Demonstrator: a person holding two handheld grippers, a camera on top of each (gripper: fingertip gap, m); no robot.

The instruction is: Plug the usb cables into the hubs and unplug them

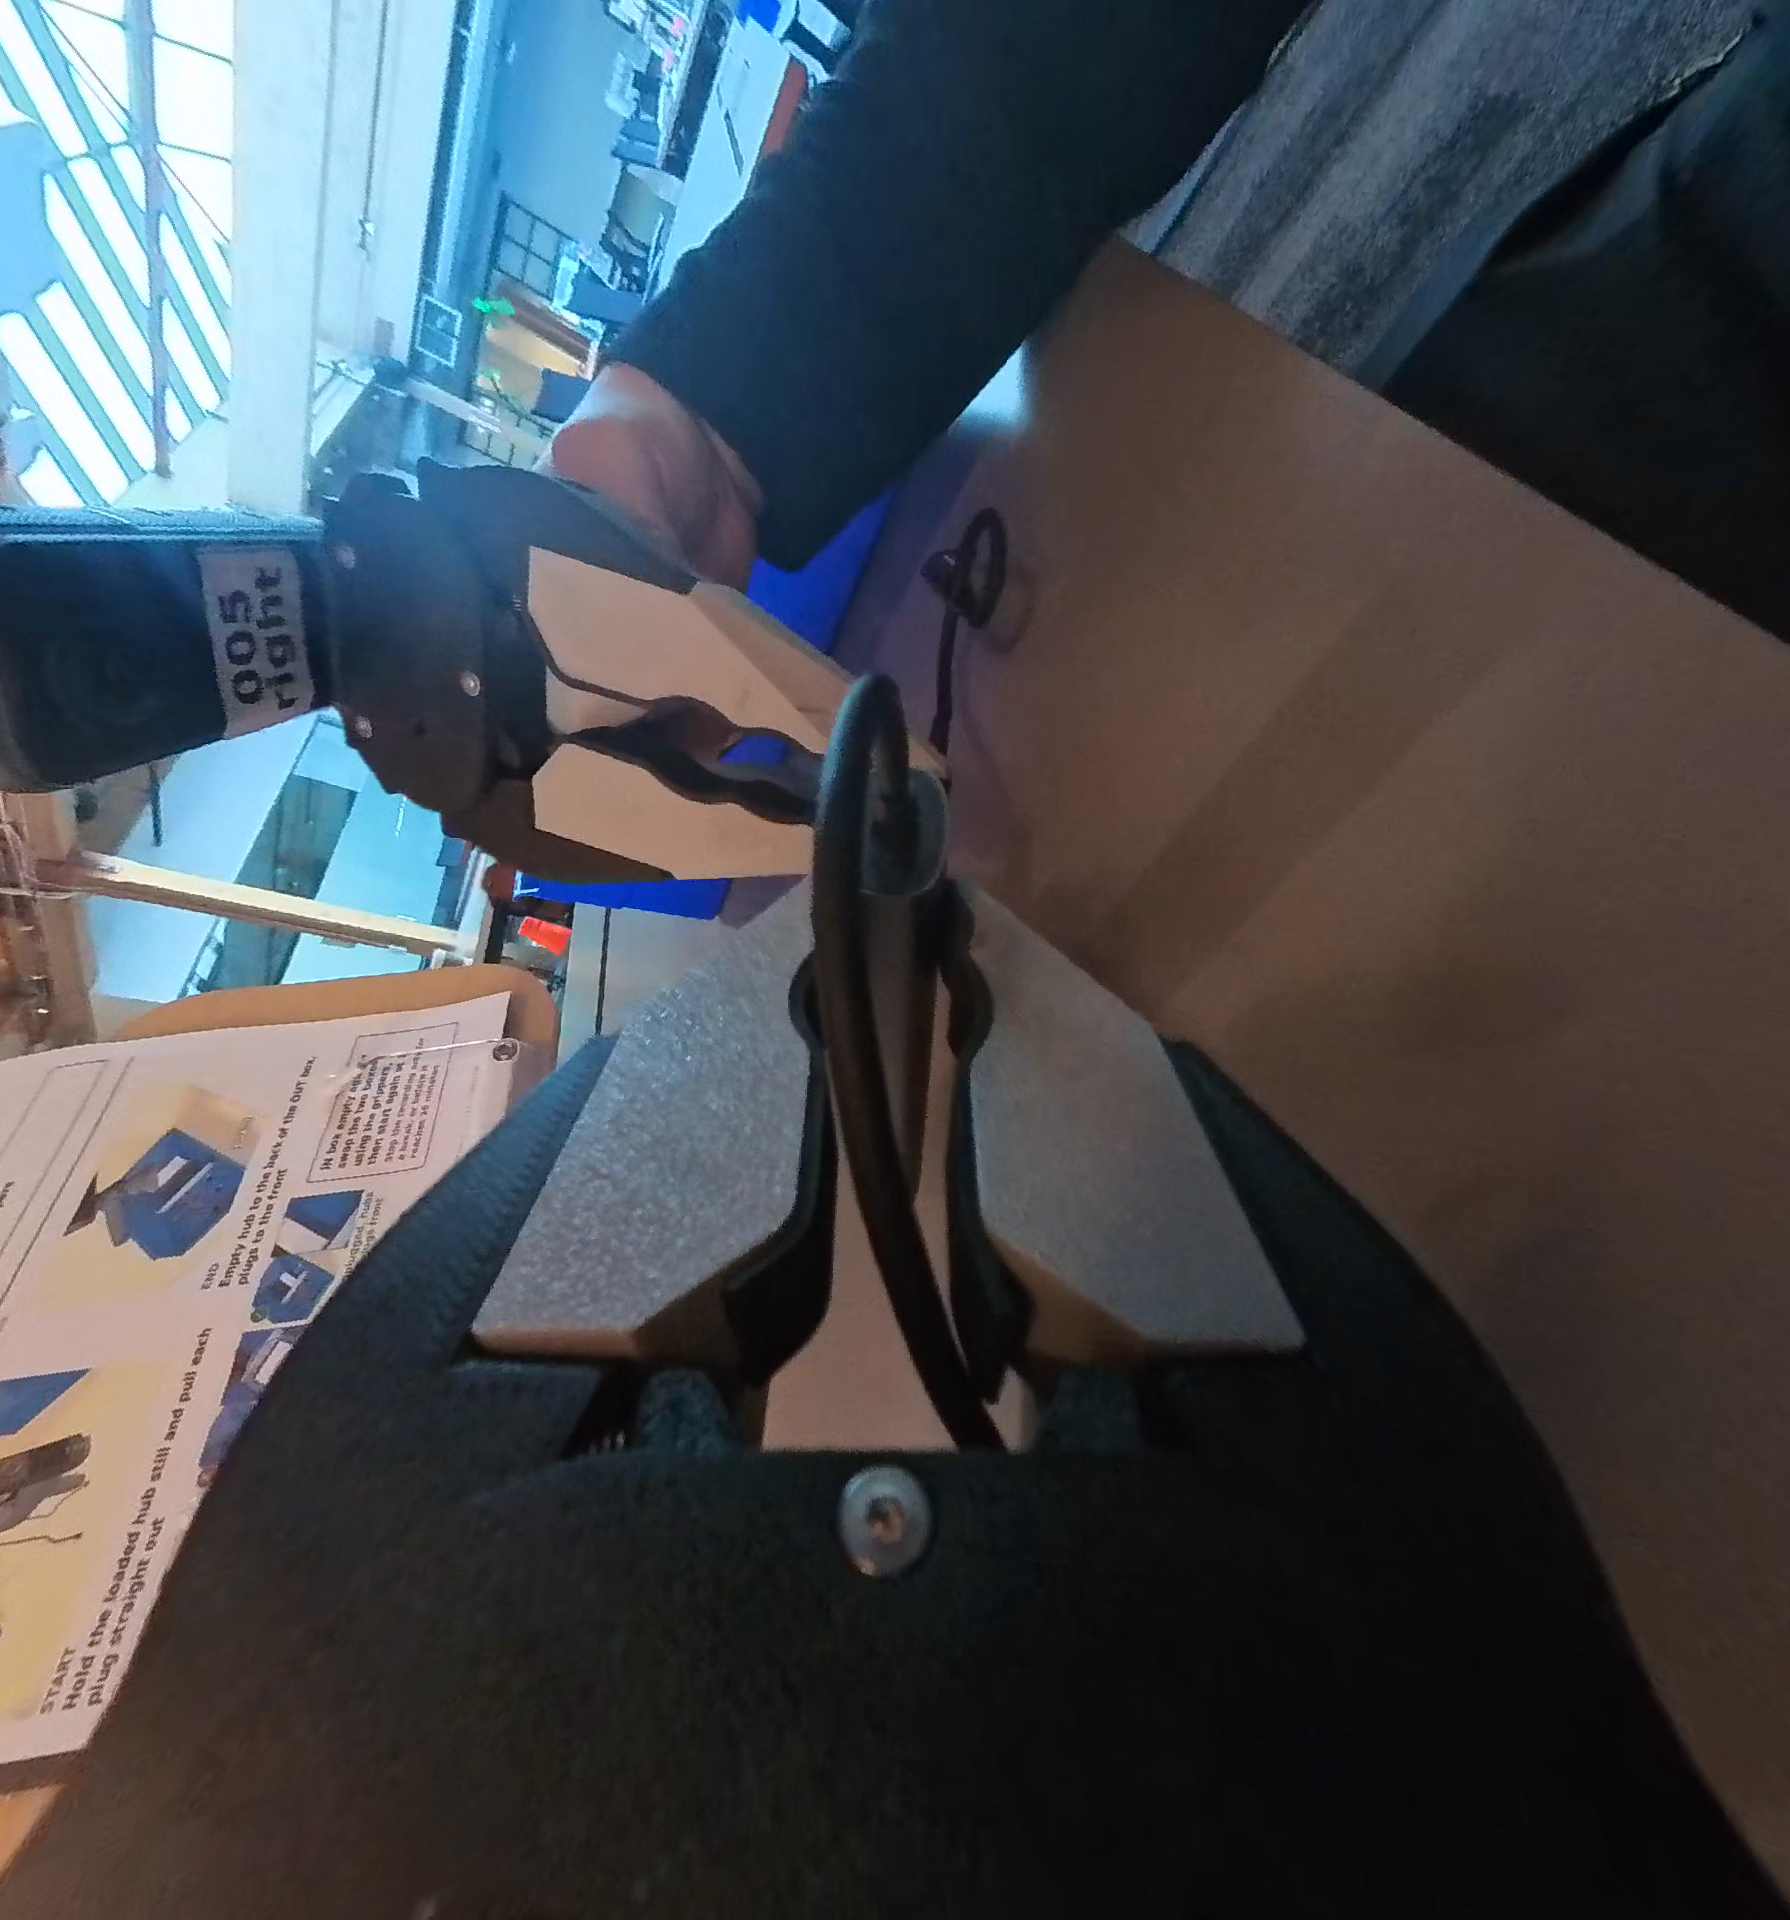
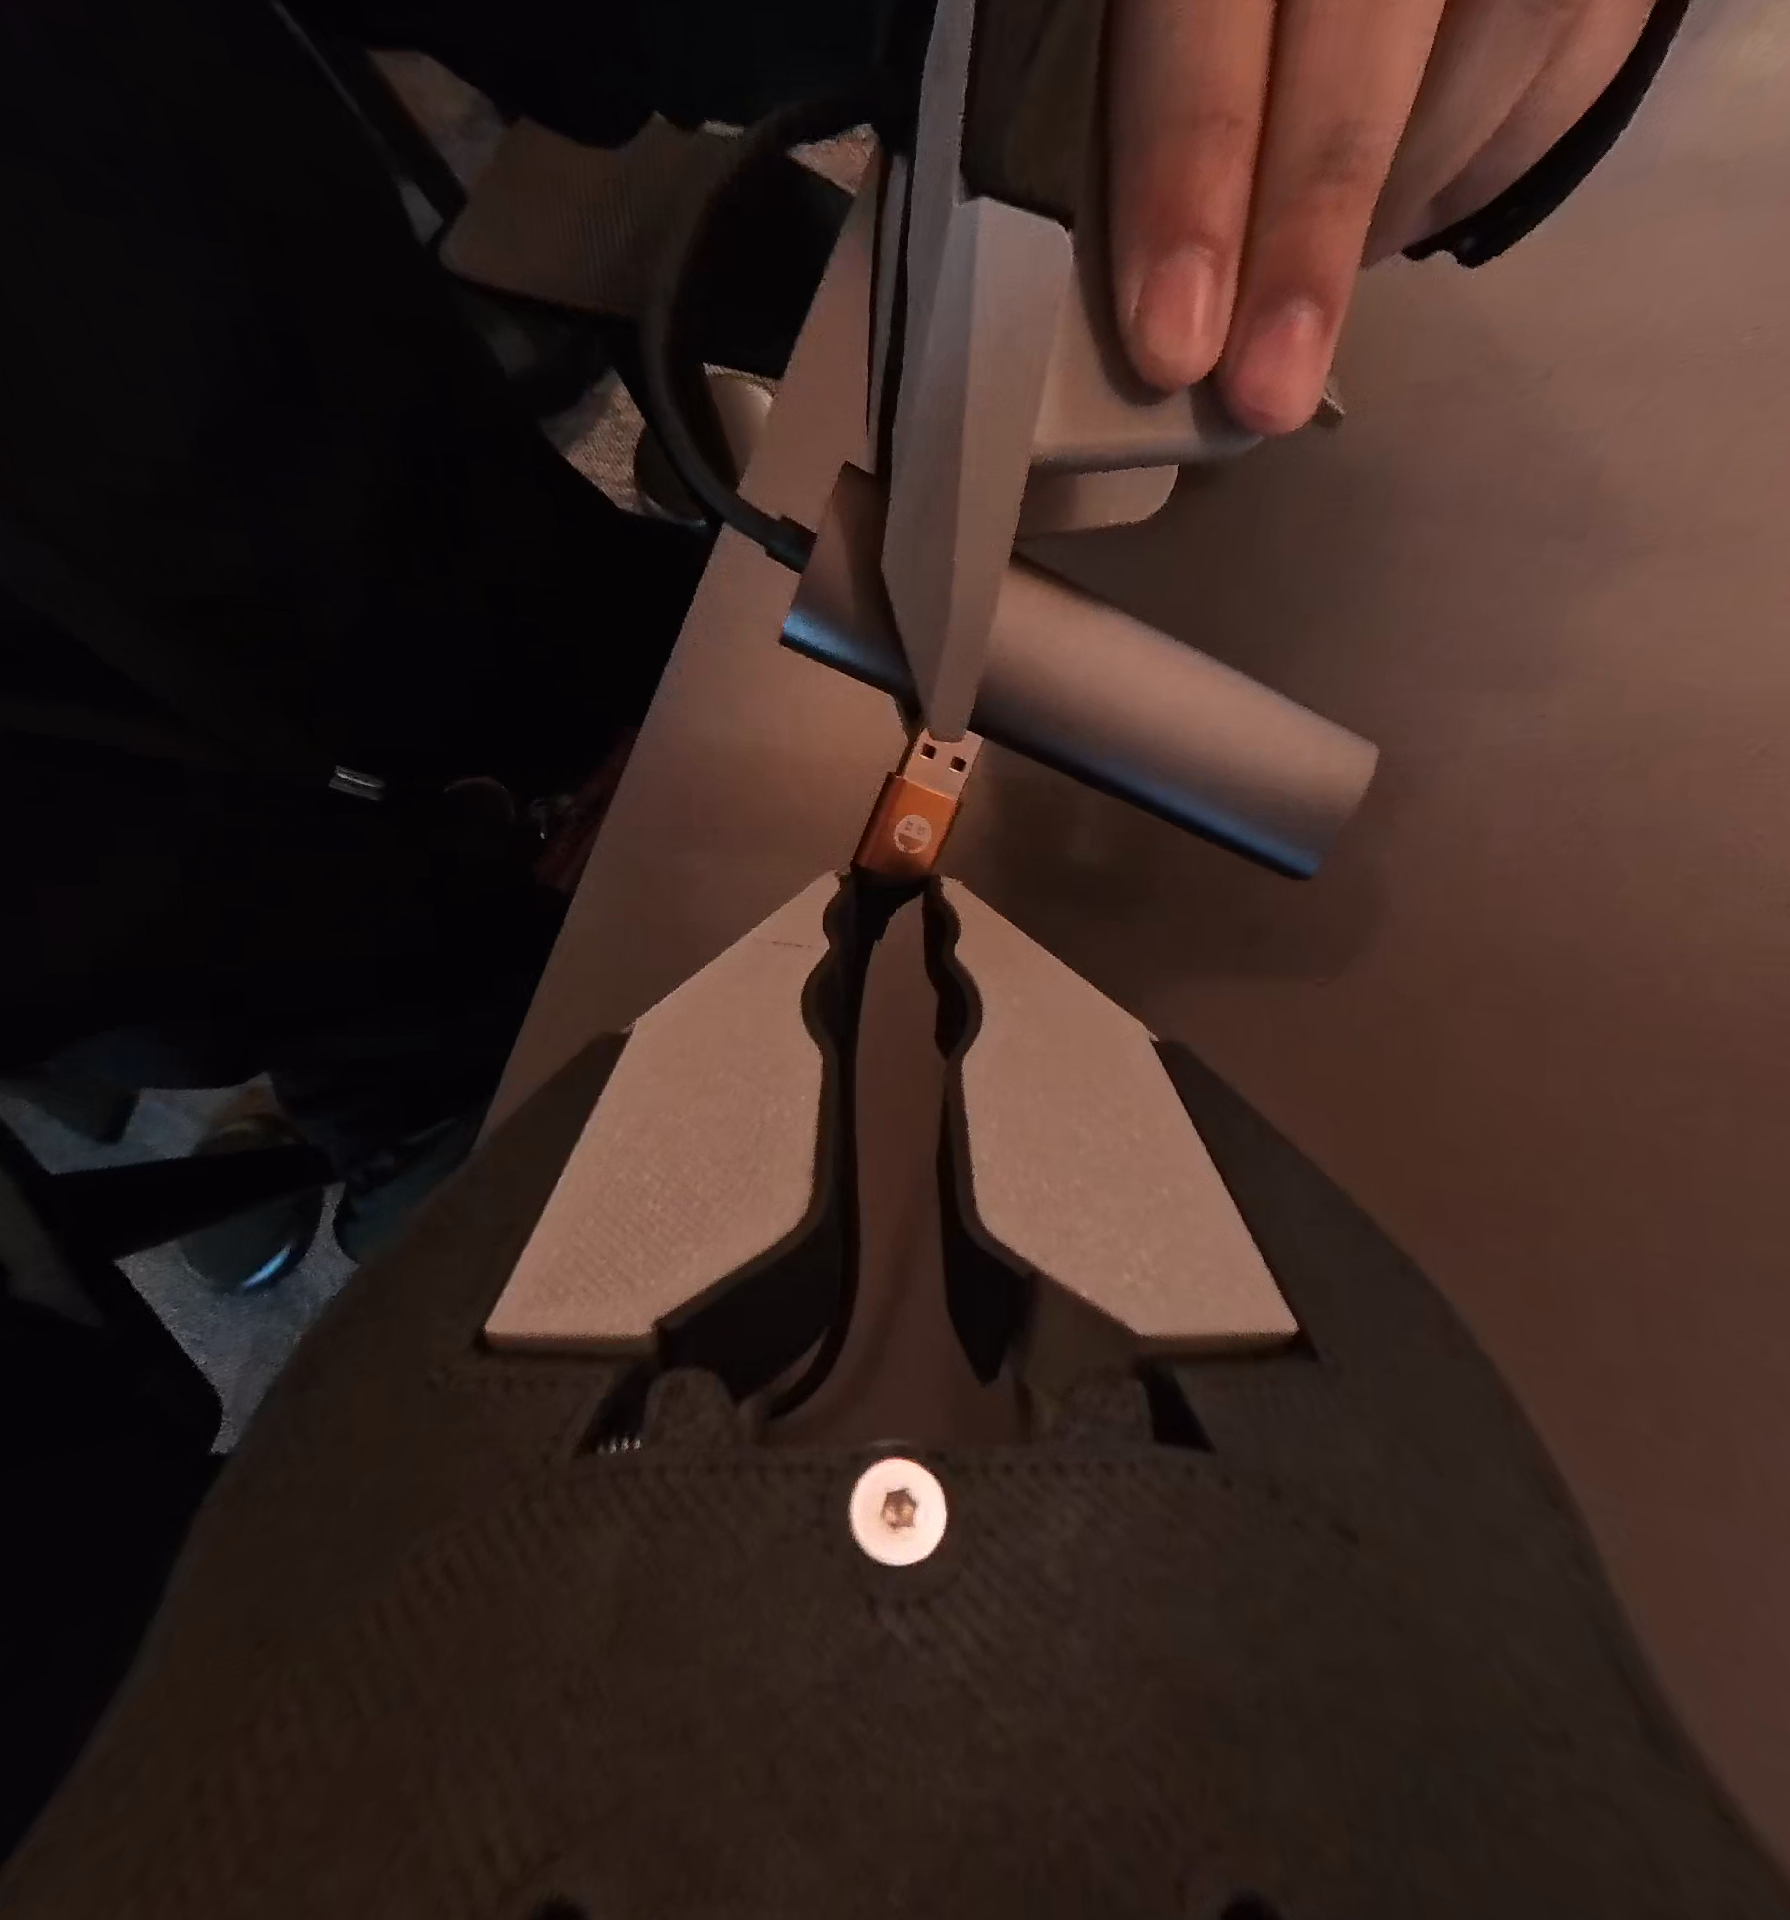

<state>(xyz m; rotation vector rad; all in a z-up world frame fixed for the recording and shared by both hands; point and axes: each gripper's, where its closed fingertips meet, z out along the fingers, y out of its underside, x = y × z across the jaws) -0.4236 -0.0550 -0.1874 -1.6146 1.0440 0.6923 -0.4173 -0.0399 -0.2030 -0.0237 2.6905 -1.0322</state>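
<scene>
My right gripper (image 2: 896,894) fingers clamp the orange USB plug (image 2: 912,826), its metal tip just at the grey hub (image 2: 1130,717). My left gripper (image 1: 886,935) fingers pinch that hub above the desk (image 1: 1390,831), its black cable (image 1: 860,1039) looping between them; an instruction sheet (image 1: 143,1299) lies aside.

hub (image 2: 1130,717) ports hidden by left hand-held gripper (image 2: 932,582), cable (image 1: 860,1039) end (blurred) unseen

My left gripper (image 2: 938,665) crosses the hub (image 2: 1130,707), blocking my plug (image 2: 917,816); bare table (image 2: 1493,935) lies open to the right.
</scene>
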